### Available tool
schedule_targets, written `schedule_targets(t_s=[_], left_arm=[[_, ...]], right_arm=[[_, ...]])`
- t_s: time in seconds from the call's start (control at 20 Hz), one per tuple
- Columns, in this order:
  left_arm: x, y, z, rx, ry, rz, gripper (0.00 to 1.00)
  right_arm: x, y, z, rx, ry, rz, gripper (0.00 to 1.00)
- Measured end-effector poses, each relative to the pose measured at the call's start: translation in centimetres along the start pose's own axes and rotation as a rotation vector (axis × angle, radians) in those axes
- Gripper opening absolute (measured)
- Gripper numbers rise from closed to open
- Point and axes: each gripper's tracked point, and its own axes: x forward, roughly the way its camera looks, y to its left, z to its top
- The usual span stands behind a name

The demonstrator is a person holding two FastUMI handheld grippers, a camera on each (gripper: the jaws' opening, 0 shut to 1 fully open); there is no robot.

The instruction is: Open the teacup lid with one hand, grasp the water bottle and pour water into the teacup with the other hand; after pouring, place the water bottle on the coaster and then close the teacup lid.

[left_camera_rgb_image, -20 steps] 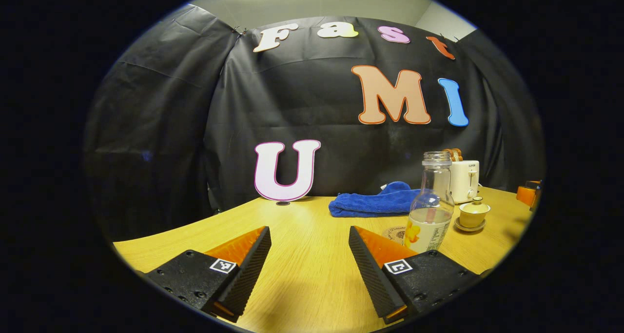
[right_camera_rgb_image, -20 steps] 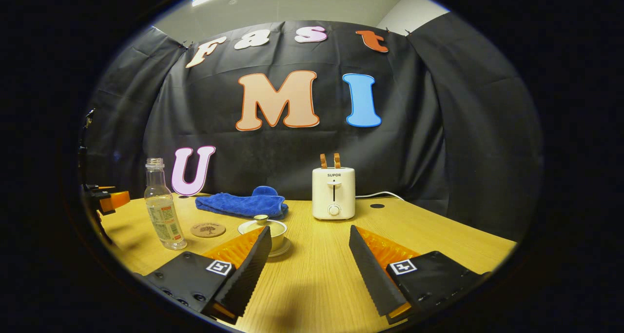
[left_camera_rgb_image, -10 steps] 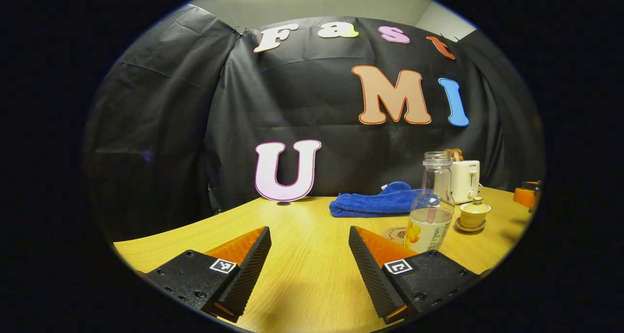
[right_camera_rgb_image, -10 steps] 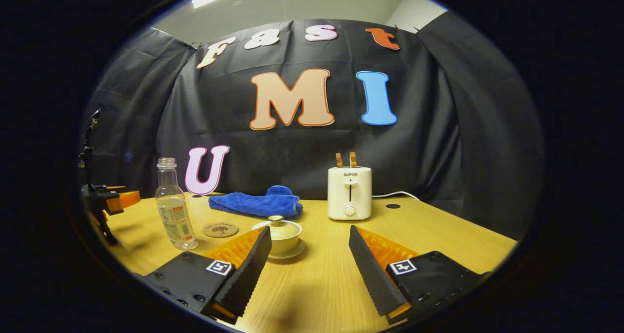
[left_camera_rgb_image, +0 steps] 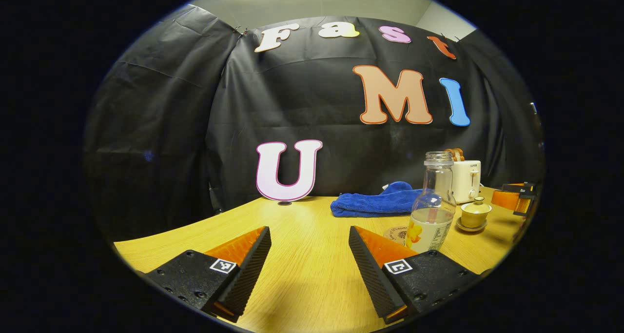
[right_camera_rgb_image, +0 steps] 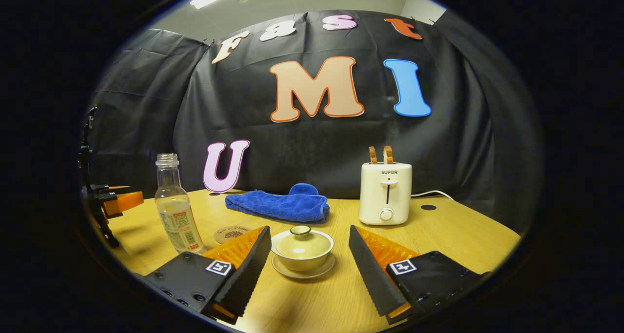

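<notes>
- Teacup (right_camera_rgb_image: 302, 252), lid (right_camera_rgb_image: 302, 240) in place, sits on its saucer on the table (right_camera_rgb_image: 453, 235); nothing opened yet.
- Right gripper (right_camera_rgb_image: 309, 260) stands wide, empty, fingers flanking the teacup without touching.
- Water bottle (right_camera_rgb_image: 176, 207) stands upright left of the teacup, coaster (right_camera_rgb_image: 232, 234) between them, bare.
- Left gripper (left_camera_rgb_image: 309, 260) wide, empty, short of the water bottle.
- Judgement: every step remains.

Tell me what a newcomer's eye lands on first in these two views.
In the right gripper view, the lidded teacup on its saucer sits centred between the open right gripper. To its left stands the uncapped water bottle, with the round coaster between them. Behind lie a blue towel and a white toaster on the wooden table.
</notes>
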Motion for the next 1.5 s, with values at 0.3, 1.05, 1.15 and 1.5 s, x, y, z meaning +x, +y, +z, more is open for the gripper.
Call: schedule_targets(t_s=[0.3, 1.05, 1.15, 1.5], left_arm=[[0.1, -0.1, -0.1, 0.0, 0.001, -0.002, 0.94], [0.2, -0.2, 0.0, -0.001, 0.001, -0.009, 0.94], [0.1, -0.3, 0.0, -0.002, 0.001, -0.011, 0.94], [0.2, -0.3, -0.1, -0.003, 0.0, -0.02, 0.94]], right_arm=[[3.2, 1.2, -0.2, -0.013, 0.027, 0.036, 1.0], [6.1, 1.1, -1.7, -0.009, 0.133, 0.031, 0.42], [6.2, 1.2, -1.8, -0.02, 0.131, 0.03, 0.35], [5.5, 0.4, -0.6, -0.002, 0.058, -0.011, 0.3]])
